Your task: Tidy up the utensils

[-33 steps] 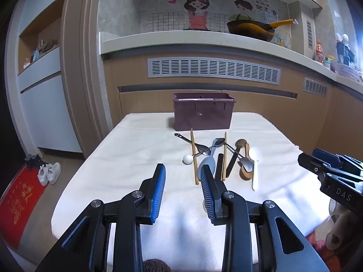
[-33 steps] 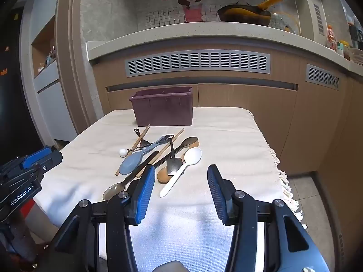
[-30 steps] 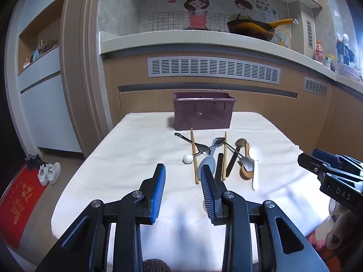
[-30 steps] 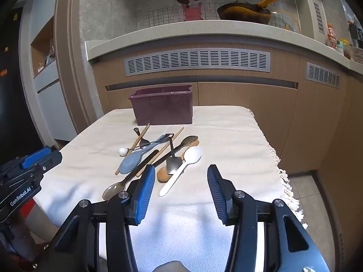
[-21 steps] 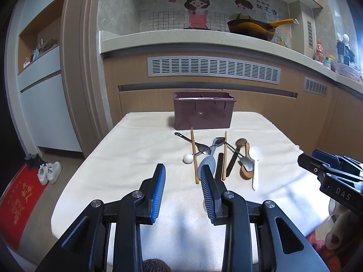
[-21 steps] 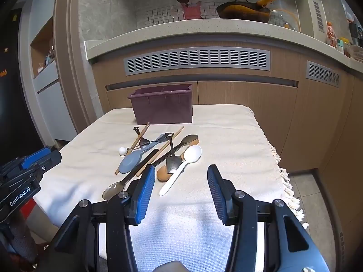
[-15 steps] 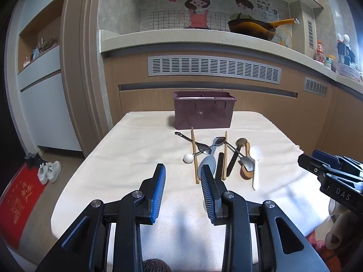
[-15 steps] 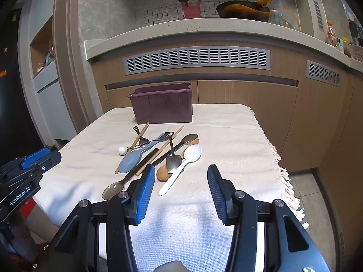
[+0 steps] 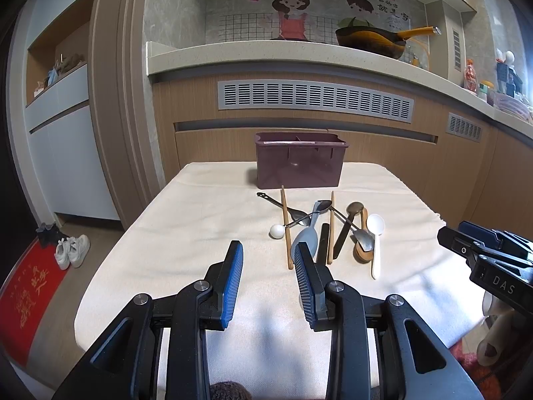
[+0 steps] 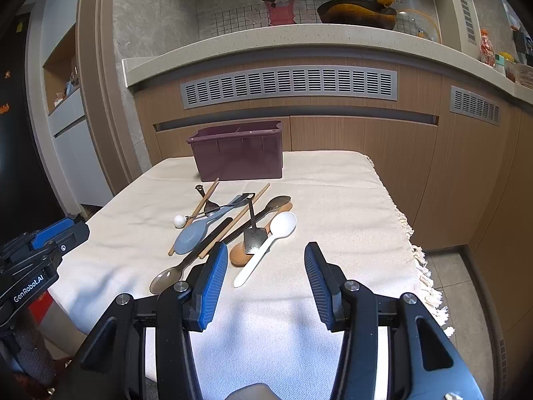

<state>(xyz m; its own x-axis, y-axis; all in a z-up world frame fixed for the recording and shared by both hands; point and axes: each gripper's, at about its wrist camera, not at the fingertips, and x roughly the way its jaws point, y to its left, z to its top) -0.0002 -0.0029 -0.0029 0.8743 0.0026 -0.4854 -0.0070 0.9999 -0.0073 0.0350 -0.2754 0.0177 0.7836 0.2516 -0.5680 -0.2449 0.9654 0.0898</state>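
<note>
On woven cloth (image 10: 333, 200), jumbled slender utensils (image 10: 233, 226)

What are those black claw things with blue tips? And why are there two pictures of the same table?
They are two grabbers, each held in a person's hand, and each carries its own camera. One picture looks along the left gripper, the other along the right gripper. Both are open and hold nothing. On the cloth-covered table lies a jumble of utensils: a white spoon, a wooden spoon, a grey-blue spoon, metal spoons and chopsticks. Behind them stands a purple bin with dividers, where they probably belong.
</note>
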